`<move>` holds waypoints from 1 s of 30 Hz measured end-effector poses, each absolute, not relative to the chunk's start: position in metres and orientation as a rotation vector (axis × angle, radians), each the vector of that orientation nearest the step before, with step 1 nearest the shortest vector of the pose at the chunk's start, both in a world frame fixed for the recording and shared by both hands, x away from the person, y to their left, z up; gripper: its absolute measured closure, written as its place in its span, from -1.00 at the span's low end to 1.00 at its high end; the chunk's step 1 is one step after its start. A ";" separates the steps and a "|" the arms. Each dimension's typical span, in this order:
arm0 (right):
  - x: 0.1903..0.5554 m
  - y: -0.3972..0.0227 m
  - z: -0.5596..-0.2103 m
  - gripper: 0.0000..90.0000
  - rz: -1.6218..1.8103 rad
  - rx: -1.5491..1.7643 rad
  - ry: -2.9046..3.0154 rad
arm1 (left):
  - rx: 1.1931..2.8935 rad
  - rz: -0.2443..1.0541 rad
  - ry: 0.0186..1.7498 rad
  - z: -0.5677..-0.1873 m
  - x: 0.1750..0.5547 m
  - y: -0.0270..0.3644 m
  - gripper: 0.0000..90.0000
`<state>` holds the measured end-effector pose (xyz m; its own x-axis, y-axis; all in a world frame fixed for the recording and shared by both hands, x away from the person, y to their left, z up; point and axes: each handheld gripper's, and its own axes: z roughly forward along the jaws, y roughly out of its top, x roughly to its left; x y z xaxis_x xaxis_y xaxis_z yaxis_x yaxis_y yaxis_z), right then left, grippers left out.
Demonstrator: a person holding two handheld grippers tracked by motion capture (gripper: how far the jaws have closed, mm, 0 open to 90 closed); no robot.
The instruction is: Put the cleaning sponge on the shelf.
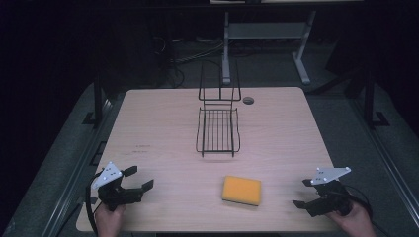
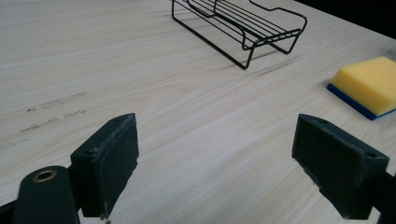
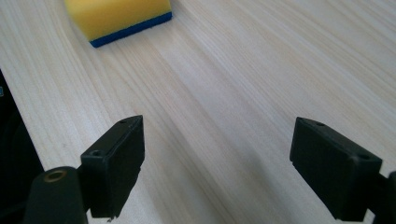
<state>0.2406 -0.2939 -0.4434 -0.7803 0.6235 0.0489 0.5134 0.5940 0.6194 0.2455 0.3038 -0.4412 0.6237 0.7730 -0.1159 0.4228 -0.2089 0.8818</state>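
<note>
- The left claw (image 1: 140, 178) is sitting at the near left corner of the counter (image 1: 163, 133), its jaws standing wide apart with nothing between them.
- The right claw (image 1: 302, 193) is sitting at the near right corner, its jaws likewise spread apart and gripping nothing.
- A hand (image 1: 109, 219) is holding the left claw from below, and the other hand (image 1: 356, 221) is holding the right one.
- A sponge (image 1: 241, 190), yellow on top with a blue underside, is lying flat on the counter between the two claws, nearer the right one and touching neither.
- A black wire rack (image 1: 218, 129) is standing on the counter farther back, near the middle, well apart from the sponge.
- In the left gripper view, the rack (image 2: 243, 23) is showing ahead and the sponge (image 2: 366, 84) off to the right.
- In the right gripper view, the sponge (image 3: 119, 16) is lying ahead to the left.
</note>
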 end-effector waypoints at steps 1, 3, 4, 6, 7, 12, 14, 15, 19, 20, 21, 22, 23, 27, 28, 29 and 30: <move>0.241 -0.294 -0.443 -0.61 0.948 0.947 2.648 | 1.838 0.435 0.960 -0.441 0.246 0.304 -0.69; 0.241 -0.294 -0.443 -0.61 0.953 0.949 2.643 | 1.825 0.418 0.971 -0.442 0.246 0.304 -0.69; 0.241 -0.295 -0.443 -0.61 0.961 0.949 2.642 | 1.821 0.419 0.974 -0.443 0.245 0.304 -0.69; 0.240 -0.293 -0.444 -0.61 0.953 0.944 2.643 | 1.824 0.418 0.971 -0.443 0.245 0.304 -0.69; 0.240 -0.293 -0.443 -0.61 0.946 0.940 2.646 | 1.831 0.425 0.960 -0.442 0.244 0.303 -0.69; 0.240 -0.288 -0.440 -0.61 0.954 0.916 2.649 | 1.829 0.427 0.960 -0.442 0.243 0.303 -0.69; 0.240 -0.285 -0.439 -0.61 0.957 0.902 2.655 | 1.828 0.425 0.958 -0.442 0.243 0.304 -0.69; 0.240 -0.282 -0.438 -0.61 0.950 0.888 2.663 | 1.826 0.427 0.960 -0.441 0.243 0.304 -0.69; 0.239 -0.278 -0.438 -0.61 0.947 0.879 2.673 | 1.827 0.427 0.959 -0.442 0.243 0.304 -0.69; 0.239 -0.277 -0.438 -0.61 0.945 0.878 2.683 | 1.829 0.428 0.959 -0.442 0.243 0.304 -0.69; 0.239 -0.277 -0.438 -0.61 0.940 0.874 2.685 | 1.830 0.428 0.958 -0.442 0.243 0.303 -0.69; 0.239 -0.276 -0.437 -0.61 0.935 0.872 2.685 | 1.830 0.428 0.958 -0.442 0.243 0.303 -0.69; 0.239 -0.275 -0.437 -0.61 0.935 0.860 2.687 | 1.831 0.428 0.957 -0.442 0.244 0.303 -0.69; 0.239 -0.270 -0.435 -0.62 0.932 0.839 2.693 | 1.836 0.422 0.957 -0.442 0.243 0.302 -0.69; 0.239 -0.269 -0.435 -0.62 0.929 0.840 2.695 | 1.834 0.424 0.954 -0.442 0.243 0.302 -0.69; 0.239 -0.269 -0.435 -0.62 0.929 0.840 2.695 | 1.834 0.424 0.954 -0.442 0.243 0.302 -0.69; 0.239 -0.268 -0.435 -0.62 0.927 0.834 2.697 | 1.832 0.425 0.953 -0.442 0.243 0.302 -0.69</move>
